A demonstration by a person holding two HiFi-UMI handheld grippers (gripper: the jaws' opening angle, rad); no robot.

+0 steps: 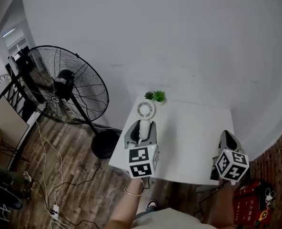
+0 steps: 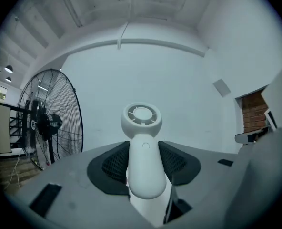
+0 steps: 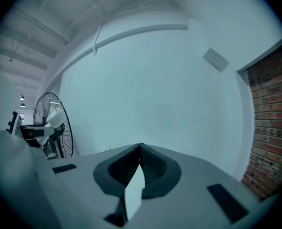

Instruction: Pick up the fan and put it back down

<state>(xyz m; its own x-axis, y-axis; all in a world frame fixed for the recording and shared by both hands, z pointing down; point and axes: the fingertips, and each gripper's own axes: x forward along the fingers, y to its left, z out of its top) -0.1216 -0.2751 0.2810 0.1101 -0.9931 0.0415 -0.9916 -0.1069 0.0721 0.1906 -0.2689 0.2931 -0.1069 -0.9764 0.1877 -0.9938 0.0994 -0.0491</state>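
Left gripper squeezes the little white fan by its handle, over the white table; right gripper is pinched closed, holding nothing.

Left gripper clamped; right gripper closed, empty.

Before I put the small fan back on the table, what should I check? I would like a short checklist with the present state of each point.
1. Grip: the left gripper has its jaws pressed on the handle of the small fan: ok.
2. Landing place: bare table lies under the small fan: ok.
3. The plant stands at the far edge, near the fan's head; the gap between them: cannot tell.
4. The right gripper is shut, empty and off to the right side: ok.
5. The floor fan stands left of the table, apart from it: ok.
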